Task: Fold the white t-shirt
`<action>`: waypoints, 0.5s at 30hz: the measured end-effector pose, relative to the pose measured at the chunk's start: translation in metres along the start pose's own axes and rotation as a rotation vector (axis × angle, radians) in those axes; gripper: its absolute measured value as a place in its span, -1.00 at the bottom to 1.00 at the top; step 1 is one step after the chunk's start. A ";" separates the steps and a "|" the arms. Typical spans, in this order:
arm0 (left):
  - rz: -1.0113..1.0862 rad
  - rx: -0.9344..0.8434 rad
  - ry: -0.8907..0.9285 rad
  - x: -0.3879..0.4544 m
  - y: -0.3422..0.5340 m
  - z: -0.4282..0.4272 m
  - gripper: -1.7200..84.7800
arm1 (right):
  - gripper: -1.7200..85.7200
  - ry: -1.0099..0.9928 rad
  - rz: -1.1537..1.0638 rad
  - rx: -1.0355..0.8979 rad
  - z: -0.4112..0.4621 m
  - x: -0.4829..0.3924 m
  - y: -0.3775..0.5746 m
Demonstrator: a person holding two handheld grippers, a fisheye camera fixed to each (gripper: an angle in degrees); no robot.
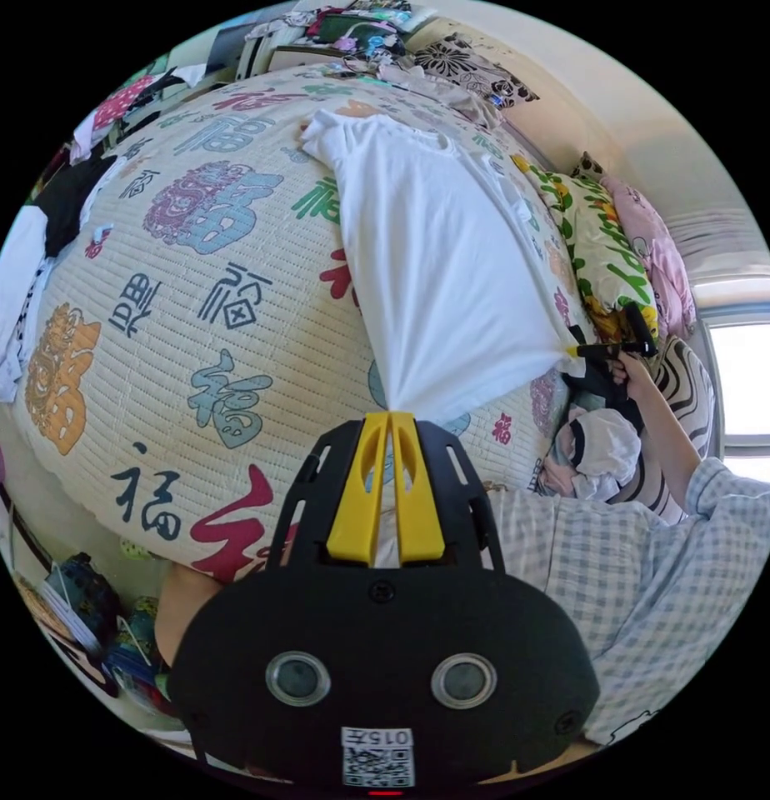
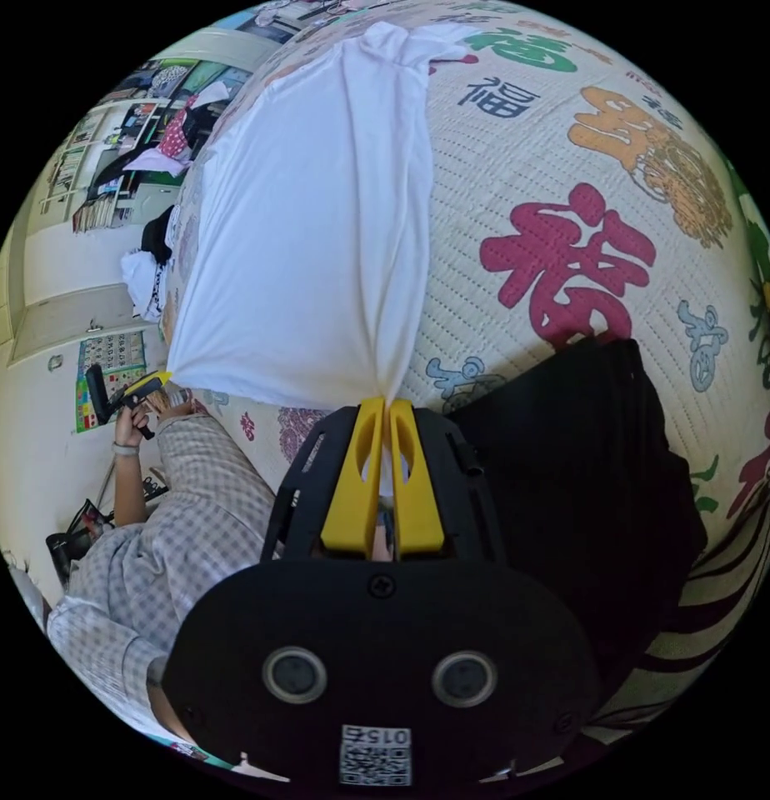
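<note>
Each camera rides close behind its jaws at the bed's near edge, sharing the stretched white cotton t-shirt (image 1: 439, 275) (image 2: 310, 233).

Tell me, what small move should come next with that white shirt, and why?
Probably carry both held corners forward toward the collar end. The left gripper and right gripper each pinch a bottom corner of the white t-shirt, stretched taut over the mat.

We note a plain white t-shirt (image 1: 435, 275), yellow tongs (image 1: 389, 417), a cream bed mat (image 1: 152, 350) with multicoloured characters, and a grey-checked sleeve (image 1: 618, 567).
</note>
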State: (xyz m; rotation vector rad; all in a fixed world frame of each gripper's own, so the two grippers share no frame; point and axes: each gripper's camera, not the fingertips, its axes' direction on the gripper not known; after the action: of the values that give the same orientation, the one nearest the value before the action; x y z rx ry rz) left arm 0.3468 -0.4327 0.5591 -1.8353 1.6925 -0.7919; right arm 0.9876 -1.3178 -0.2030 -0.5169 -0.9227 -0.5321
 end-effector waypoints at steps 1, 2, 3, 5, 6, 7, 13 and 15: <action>-0.002 -0.001 -0.002 -0.001 -0.001 -0.001 -0.97 | -0.96 0.004 -0.005 -0.005 0.002 -0.002 -0.004; -0.004 -0.002 -0.001 -0.001 -0.001 -0.001 -0.97 | -0.96 0.015 -0.009 -0.010 0.004 -0.004 -0.009; -0.006 -0.004 0.000 -0.003 -0.002 -0.002 -0.97 | -0.96 0.019 -0.011 -0.013 0.005 -0.005 -0.011; -0.012 -0.007 0.007 -0.005 -0.003 -0.003 -0.97 | -0.96 0.033 -0.017 -0.019 0.008 -0.011 -0.019; -0.013 -0.010 0.013 -0.007 -0.004 -0.005 -0.97 | -0.96 0.039 -0.018 -0.019 0.009 -0.013 -0.021; -0.013 -0.015 0.010 -0.009 -0.005 -0.006 -0.97 | -0.96 0.048 -0.021 -0.020 0.011 -0.016 -0.025; 0.035 -0.104 -0.024 -0.007 -0.011 -0.003 -0.97 | -0.97 0.036 -0.021 -0.054 0.019 -0.027 -0.041; 0.072 -0.134 -0.042 -0.001 -0.010 -0.005 -0.97 | -0.97 0.044 -0.029 -0.083 0.020 -0.032 -0.045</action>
State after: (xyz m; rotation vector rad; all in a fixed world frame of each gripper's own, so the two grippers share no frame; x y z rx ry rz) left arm 0.3503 -0.4306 0.5698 -1.8536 1.8130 -0.6190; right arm 0.9315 -1.3327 -0.2115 -0.5646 -0.8700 -0.6080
